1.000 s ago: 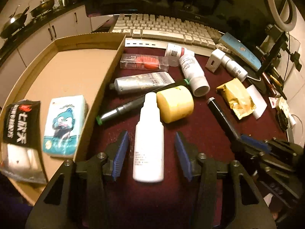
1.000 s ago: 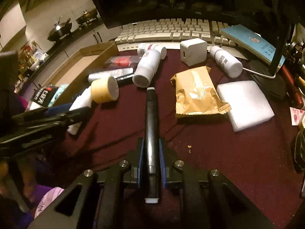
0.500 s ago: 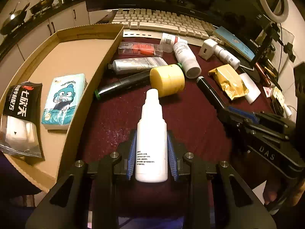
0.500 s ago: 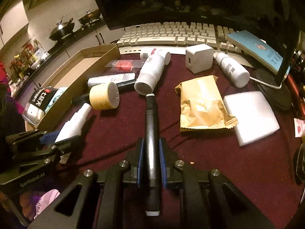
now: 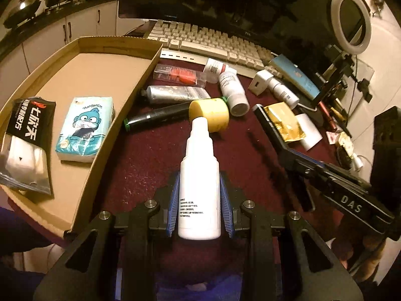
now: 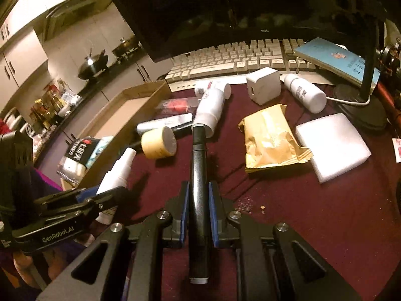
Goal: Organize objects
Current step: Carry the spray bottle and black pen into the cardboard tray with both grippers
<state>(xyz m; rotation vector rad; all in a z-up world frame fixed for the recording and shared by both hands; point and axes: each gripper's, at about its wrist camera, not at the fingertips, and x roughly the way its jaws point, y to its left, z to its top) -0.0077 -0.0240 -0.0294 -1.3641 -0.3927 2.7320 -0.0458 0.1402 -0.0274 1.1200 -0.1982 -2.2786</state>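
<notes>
While two packs sit in cardboard tray (image 5: pixel 140 80), left hand-held gripper (image 5: pixel 199 200) clamps white bottle (image 5: pixel 199 175), right hand-held gripper (image 6: pixel 198 208) clamps black marker (image 6: pixel 198 188); most clutter on surface (image 6: pixel 313 213) unsorted.

"DAS" in pale letters runs along the black arm of the right gripper (image 5: pixel 288 150), seen from the left wrist. From the right wrist, "GenRobot.AI" shows on the left gripper (image 6: pixel 100 195). On the monitor's (image 6: pixel 250 5) lower bezel, "TCL". In the cardboard tray (image 5: pixel 120 123), the tissue pack (image 5: pixel 84 128) with the blue cartoon face reads something like "Hangyodon" in script, and the black pouch (image 5: pixel 25 130) by the tray's near-left edge carries big white Chinese characters, "七欣天", with smaller ones beside them. The white bottle (image 5: pixel 199 188) has a block of tiny print, too small to read. The blue book (image 6: pixel 338 59) at the table's far right edge has small marks, illegible.
</notes>
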